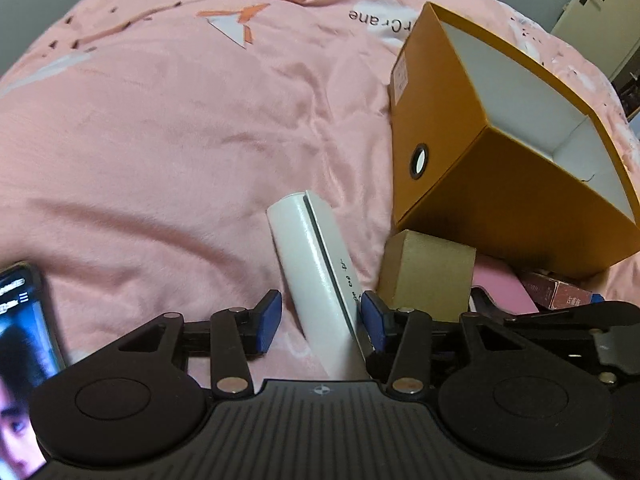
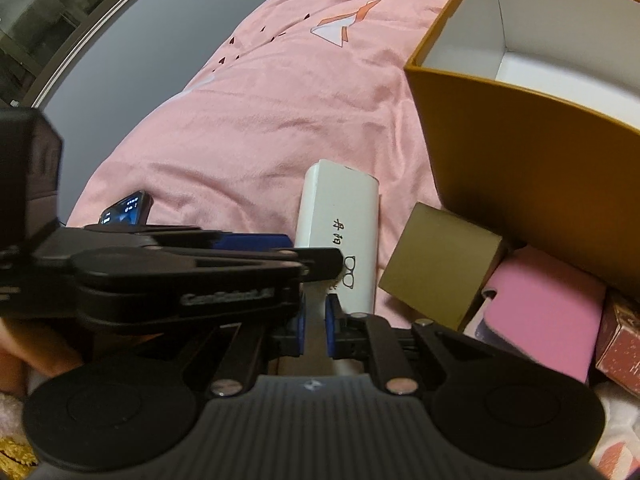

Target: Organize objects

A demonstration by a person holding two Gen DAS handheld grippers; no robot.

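A white glasses case (image 1: 316,272) lies on the pink bedcover; it also shows in the right wrist view (image 2: 340,236). My left gripper (image 1: 322,322) is open, its blue pads to either side of the case's near end, the right pad close to it. My right gripper (image 2: 316,330) is shut on the near end of the white glasses case. The left gripper crosses the right wrist view (image 2: 192,268) over the case. An open orange box (image 1: 500,160) with a white inside stands to the right; it also shows in the right wrist view (image 2: 532,148).
A small brown cardboard box (image 1: 428,276) sits beside the case, also in the right wrist view (image 2: 440,264). A pink flat item (image 2: 548,312) and a dark red patterned box (image 2: 620,348) lie by the orange box. A phone (image 1: 20,340) with a lit screen lies at the left.
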